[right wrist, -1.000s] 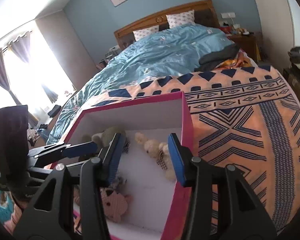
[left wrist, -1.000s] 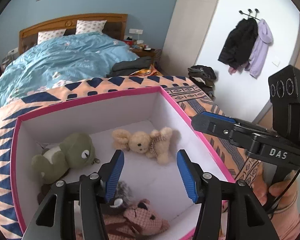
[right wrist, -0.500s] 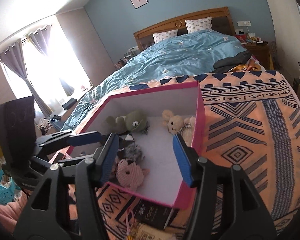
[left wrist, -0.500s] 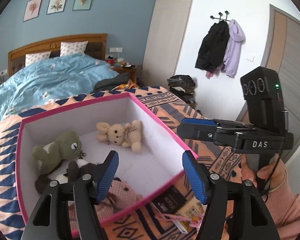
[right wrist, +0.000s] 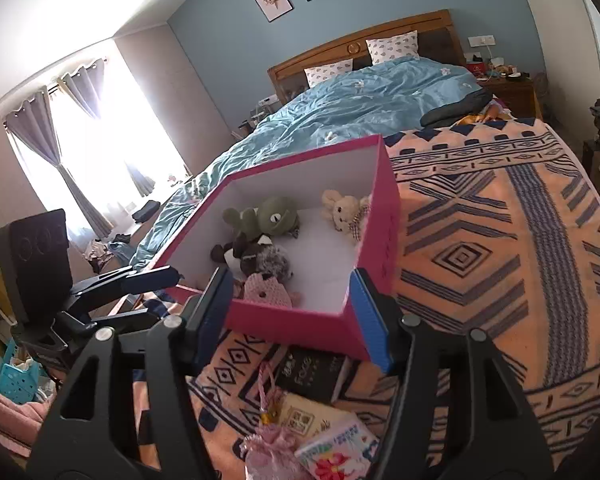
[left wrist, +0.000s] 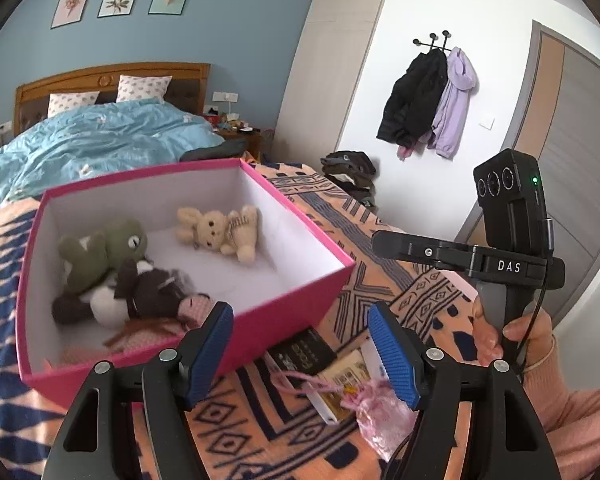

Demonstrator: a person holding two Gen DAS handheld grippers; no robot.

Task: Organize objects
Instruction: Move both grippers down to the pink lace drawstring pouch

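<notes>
A pink box [left wrist: 300, 308] with a white inside sits on the patterned blanket [left wrist: 384, 292]. It holds a cream bear [left wrist: 220, 232], a green frog [left wrist: 104, 252], a dark plush [left wrist: 148, 296] and a pink knitted toy [left wrist: 192, 306]. In front of it lie a black box [left wrist: 304, 354], small cards [left wrist: 348, 372] and a pink pouch [left wrist: 380, 412]. My left gripper [left wrist: 300, 356] is open and empty above these. My right gripper [right wrist: 292, 312] is open and empty before the pink box [right wrist: 388, 224]; the black box [right wrist: 312, 372], pouch [right wrist: 272, 452] and a card pack [right wrist: 336, 448] lie below.
The bed with a blue duvet [left wrist: 92, 140] runs behind the box. Coats [left wrist: 428, 100] hang on the white wall at right, above a pile of clothes [left wrist: 348, 168]. A bright window with curtains [right wrist: 80, 160] is at left.
Both grippers have pulled back and up from over the box. The box now lies farther ahead, and the small items in front of it have come into view.
</notes>
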